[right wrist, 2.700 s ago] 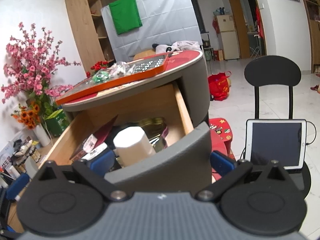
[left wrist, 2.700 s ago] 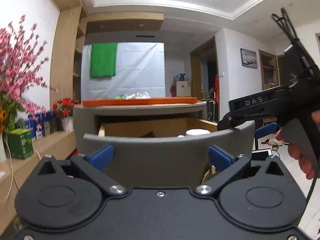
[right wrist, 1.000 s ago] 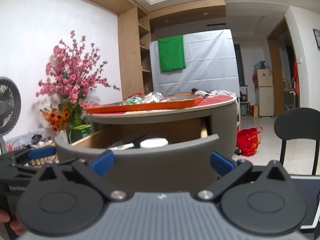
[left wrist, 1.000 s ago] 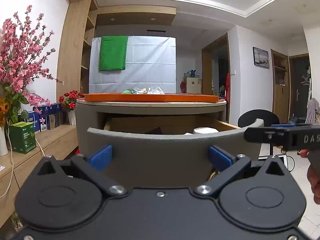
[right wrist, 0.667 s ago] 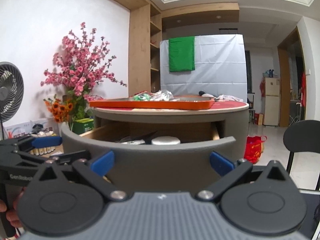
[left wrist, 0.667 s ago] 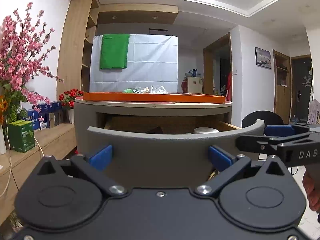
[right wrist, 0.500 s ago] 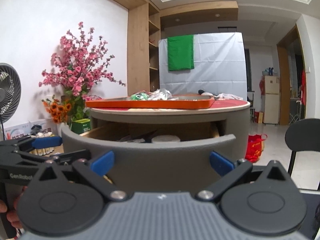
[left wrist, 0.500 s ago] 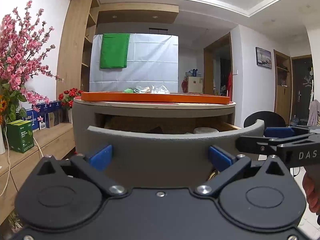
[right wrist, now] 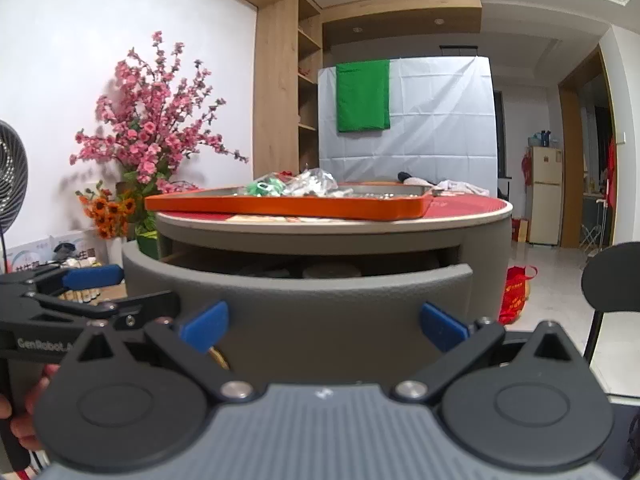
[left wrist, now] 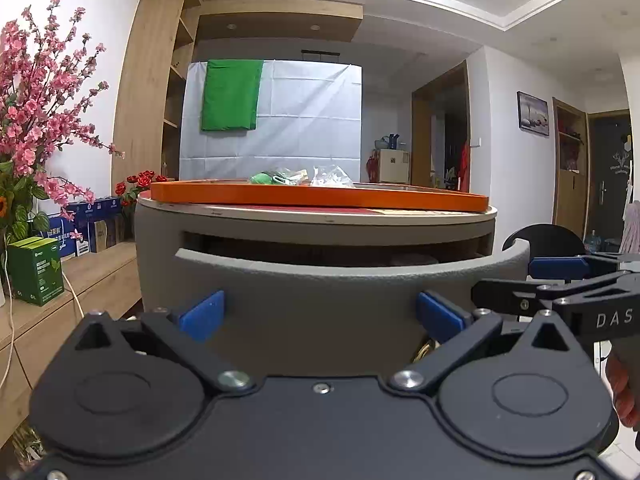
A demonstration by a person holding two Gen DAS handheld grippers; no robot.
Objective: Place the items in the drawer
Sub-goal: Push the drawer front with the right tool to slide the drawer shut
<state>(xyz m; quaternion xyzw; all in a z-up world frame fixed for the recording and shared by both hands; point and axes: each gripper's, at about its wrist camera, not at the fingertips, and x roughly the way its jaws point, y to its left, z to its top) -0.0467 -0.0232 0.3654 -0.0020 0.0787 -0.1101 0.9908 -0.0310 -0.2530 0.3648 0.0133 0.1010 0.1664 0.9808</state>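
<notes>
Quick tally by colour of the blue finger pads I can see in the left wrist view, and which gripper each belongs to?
Left gripper blue pads: 2
Right gripper blue pads: 1 visible
Total: 3

Grey textured drawer front [left wrist: 352,300], grey round table [right wrist: 486,236] with red top surface, orange tray [left wrist: 320,196], black left gripper [left wrist: 320,312] with blue finger pads [left wrist: 202,314], black right gripper [right wrist: 324,322], green cloth [right wrist: 363,96] on white backdrop [right wrist: 440,112], pink blossoms [right wrist: 154,120], black chair [right wrist: 612,276].
</notes>
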